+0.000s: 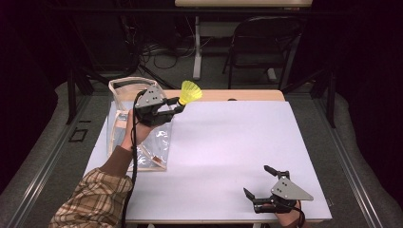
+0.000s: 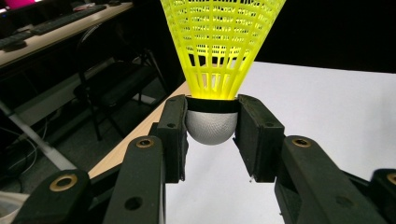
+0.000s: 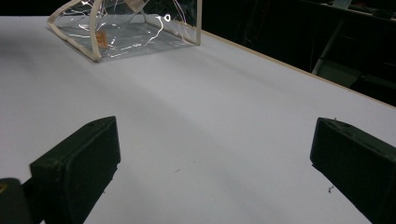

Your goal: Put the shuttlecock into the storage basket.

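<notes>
Shuttlecock (image 2: 219, 60): above the table's far edge — long axis running out from the left gripper (image 1: 177, 106), yellow skirt leading, white cork back between the jaws.
Left gripper: clamped on the cork.
Right gripper (image 1: 260, 181): jaws wide apart, holding nothing — low at the table's (image 1: 228, 142) near edge.
Clear bag (image 1: 122, 95): just beside the left gripper, upright.

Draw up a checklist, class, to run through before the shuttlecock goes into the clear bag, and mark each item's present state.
1. Left tongs clamp the yellow shuttlecock at its white cork: ok.
2. Shuttlecock lifted off the table: ok.
3. Skirt uncrushed: ok.
4. Clear bag stands at the table's left side, under the left hand: ok.
5. Bag's top open: cannot tell.
6. Right tongs open with nothing between them, resting near the front edge, away from the bag: ok.
</notes>
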Demonstrator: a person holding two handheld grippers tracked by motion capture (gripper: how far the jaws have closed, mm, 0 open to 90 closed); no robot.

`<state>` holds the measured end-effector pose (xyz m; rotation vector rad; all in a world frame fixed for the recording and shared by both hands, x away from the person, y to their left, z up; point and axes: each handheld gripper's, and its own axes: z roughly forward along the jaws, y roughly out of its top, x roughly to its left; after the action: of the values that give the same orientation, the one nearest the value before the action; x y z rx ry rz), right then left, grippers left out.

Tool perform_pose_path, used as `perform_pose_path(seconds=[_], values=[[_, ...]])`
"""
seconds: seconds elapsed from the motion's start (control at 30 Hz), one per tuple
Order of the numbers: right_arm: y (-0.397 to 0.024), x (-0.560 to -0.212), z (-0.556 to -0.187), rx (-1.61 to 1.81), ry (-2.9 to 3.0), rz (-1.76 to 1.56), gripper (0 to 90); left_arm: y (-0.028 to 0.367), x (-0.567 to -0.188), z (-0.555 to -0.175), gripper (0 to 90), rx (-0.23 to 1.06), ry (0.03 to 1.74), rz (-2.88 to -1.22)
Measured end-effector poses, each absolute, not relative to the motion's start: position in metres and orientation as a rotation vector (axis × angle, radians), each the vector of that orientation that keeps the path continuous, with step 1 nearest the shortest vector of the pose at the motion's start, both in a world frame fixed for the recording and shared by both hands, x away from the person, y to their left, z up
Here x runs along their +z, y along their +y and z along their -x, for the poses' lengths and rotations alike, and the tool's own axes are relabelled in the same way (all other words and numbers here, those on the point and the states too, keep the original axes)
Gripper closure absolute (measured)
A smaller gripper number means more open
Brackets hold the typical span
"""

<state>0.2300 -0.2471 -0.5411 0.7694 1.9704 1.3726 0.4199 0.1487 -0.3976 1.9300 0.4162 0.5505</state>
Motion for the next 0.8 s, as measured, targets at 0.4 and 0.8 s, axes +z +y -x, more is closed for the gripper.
perform_pose_path(seconds=[0.4,0.8], values=[[-0.247,-0.541,-0.230,1.371,1.974,-0.770,1.1,0.169,-0.389,-0.423,64.4,0.591,0.479,-1.881],[-0.247,-0.541,-0.230,1.369,1.974,-0.772,1.2,0.186,-0.383,-0.423,64.4,0.630,0.522,-1.848]])
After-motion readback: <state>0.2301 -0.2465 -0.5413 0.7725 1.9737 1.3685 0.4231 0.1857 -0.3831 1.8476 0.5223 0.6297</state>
